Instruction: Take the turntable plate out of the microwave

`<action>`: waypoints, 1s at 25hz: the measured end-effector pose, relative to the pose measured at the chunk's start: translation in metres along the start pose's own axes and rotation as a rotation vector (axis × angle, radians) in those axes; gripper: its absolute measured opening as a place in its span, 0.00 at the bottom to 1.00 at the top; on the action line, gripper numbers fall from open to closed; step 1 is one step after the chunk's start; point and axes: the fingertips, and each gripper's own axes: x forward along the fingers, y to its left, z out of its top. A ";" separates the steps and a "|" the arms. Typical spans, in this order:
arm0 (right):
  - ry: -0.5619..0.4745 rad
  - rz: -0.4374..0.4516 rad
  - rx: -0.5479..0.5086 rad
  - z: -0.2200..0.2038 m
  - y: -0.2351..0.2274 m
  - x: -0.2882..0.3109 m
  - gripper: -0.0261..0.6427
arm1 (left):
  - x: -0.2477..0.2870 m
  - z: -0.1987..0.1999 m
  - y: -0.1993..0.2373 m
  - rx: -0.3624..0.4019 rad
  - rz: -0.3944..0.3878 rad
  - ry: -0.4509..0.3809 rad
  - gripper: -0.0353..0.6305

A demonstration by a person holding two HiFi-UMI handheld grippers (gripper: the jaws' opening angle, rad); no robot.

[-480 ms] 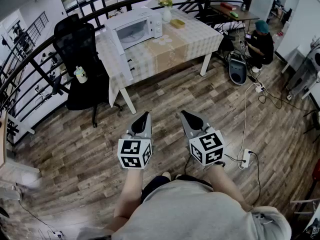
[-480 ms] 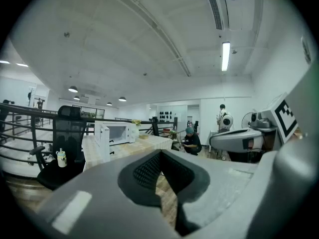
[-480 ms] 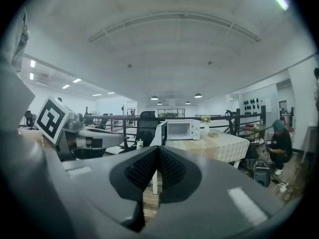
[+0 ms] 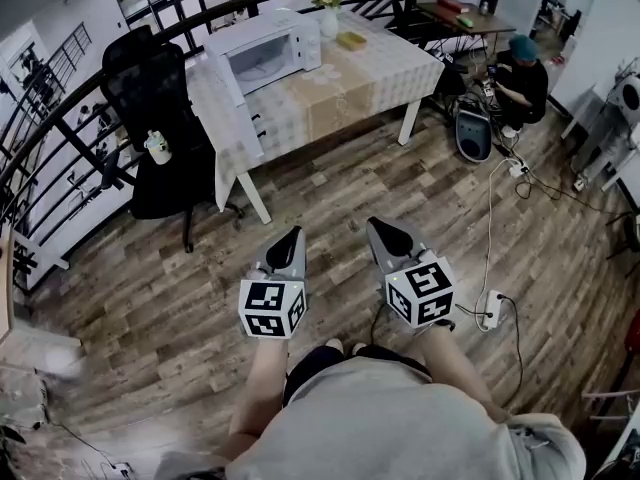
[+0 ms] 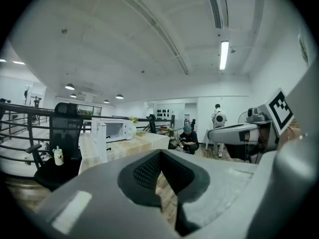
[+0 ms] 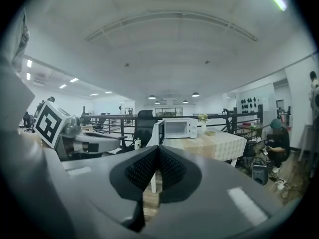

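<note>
Standing on the wooden floor, well apart from the desk. Approach not yet made.

- Microwave sits at the desk's left end, toward its far edge. Its door is swung open on the side of the black chair.
- Turntable plate: too small to make out from here. We judge it lies in the open cavity.
- Left claw and right claw are held side by side ahead of us. Each has its jaws pressed together and carries nothing.

To do this well, we should walk up to the desk's near edge, square to the cavity, and keep clear of the open door. Spread one claw before reaching in. Take the plate by its rim, lift it level off the hub, and draw it straight out. It is likely glass, so the hold should be firm but gentle.
</note>
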 end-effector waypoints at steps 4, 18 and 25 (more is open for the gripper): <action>-0.026 0.117 0.050 0.001 0.015 0.004 0.06 | 0.003 0.001 0.000 0.001 -0.027 -0.002 0.06; -0.006 -0.053 0.023 -0.015 0.003 0.011 0.06 | 0.009 -0.004 0.014 0.002 -0.098 0.001 0.06; 0.005 -0.033 -0.019 -0.013 -0.008 0.040 0.06 | 0.031 -0.009 0.030 -0.039 -0.082 0.017 0.06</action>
